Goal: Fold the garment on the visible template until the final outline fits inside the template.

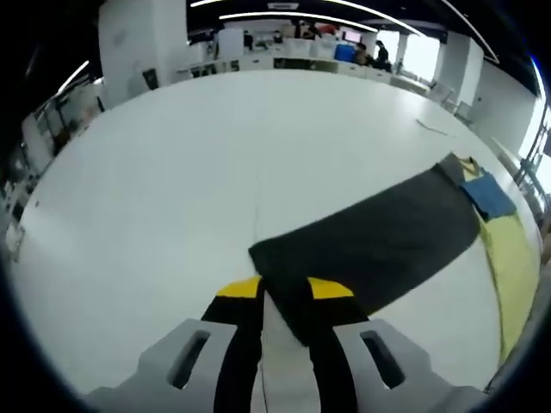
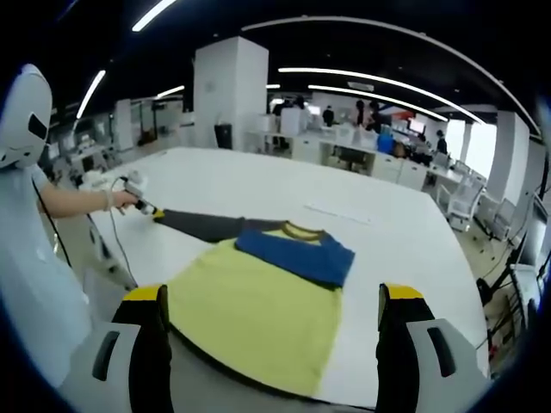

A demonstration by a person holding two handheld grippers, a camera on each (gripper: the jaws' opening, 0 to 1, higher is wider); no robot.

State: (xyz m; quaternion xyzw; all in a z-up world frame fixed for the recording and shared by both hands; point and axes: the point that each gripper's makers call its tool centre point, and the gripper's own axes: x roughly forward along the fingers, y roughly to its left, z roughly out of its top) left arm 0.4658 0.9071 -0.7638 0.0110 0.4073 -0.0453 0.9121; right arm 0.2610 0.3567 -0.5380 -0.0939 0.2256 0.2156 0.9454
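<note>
A: Garment (image 2: 258, 305), yellow body with blue yoke, lies flat at lower centre of the right gripper view; its dark sleeve (image 1: 370, 241) is stretched out sideways.

B: Grippers?

A: Left gripper (image 1: 284, 297) pinches the sleeve cuff at bottom centre of its view. Right gripper (image 2: 271, 323) is spread wide, holding nothing.

B: Step?

A: Sleeve fold, I judge; next, carry the cuff in over the body. I can't make out a template.

B: Surroundings?

A: White worktop (image 1: 172, 172); open office, desks beyond.
</note>
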